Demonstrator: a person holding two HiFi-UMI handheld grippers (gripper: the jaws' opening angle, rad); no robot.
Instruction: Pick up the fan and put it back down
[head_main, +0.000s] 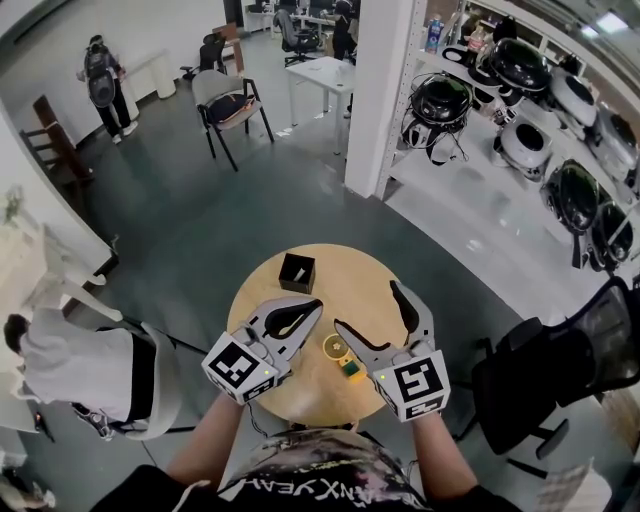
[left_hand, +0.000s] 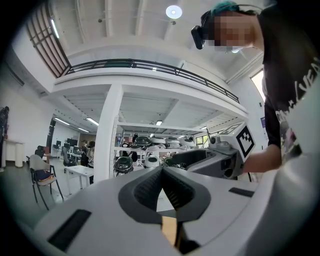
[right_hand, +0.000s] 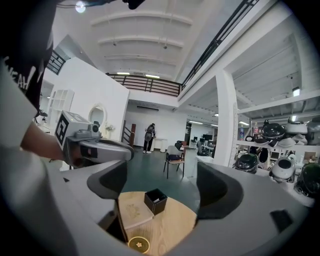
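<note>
A small round yellow fan (head_main: 338, 349) lies flat on the round wooden table (head_main: 350, 280), its stub handle toward me. It shows at the bottom of the right gripper view as a yellow-rimmed disc (right_hand: 139, 244). My right gripper (head_main: 368, 306) hovers above the table just right of the fan. Its jaws stand open with nothing between them (right_hand: 161, 182). My left gripper (head_main: 312, 306) hangs above the table left of the fan. Its fingertips meet on nothing (left_hand: 161, 173). Neither gripper touches the fan.
A black open box (head_main: 297, 272) stands at the table's far side, with a flat wooden block (right_hand: 131, 211) beside it. A white pillar (head_main: 380, 90) and shelves of round dark appliances (head_main: 520, 110) lie beyond on the right. Chairs (head_main: 228, 105) stand around, and a person (head_main: 101, 85) is far left.
</note>
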